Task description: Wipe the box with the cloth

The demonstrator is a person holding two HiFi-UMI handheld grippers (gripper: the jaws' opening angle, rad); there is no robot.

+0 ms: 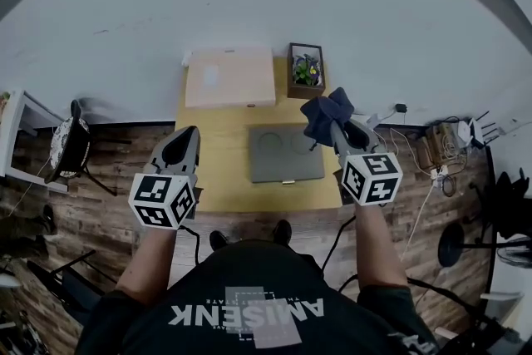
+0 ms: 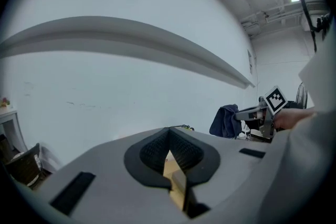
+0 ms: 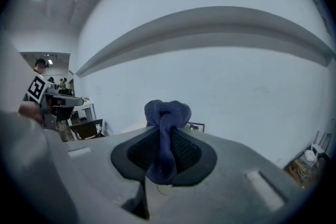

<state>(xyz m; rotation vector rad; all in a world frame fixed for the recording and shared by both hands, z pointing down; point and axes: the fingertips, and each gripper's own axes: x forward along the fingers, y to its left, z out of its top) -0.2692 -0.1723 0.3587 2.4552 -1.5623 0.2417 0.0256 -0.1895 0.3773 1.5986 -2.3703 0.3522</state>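
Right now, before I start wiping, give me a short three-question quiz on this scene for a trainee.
1. True or false: the left gripper is clamped on the box.
2. Where is the blue cloth? A) lying flat on the table; B) pinched between the jaws of the right gripper; C) draped over the box.
3. Fill in: in the head view, the framed flower picture stands just to the ___ of the box.

Key: 1 false, its jaws are together with nothing between them, well short of the box. 2 B. 3 right.
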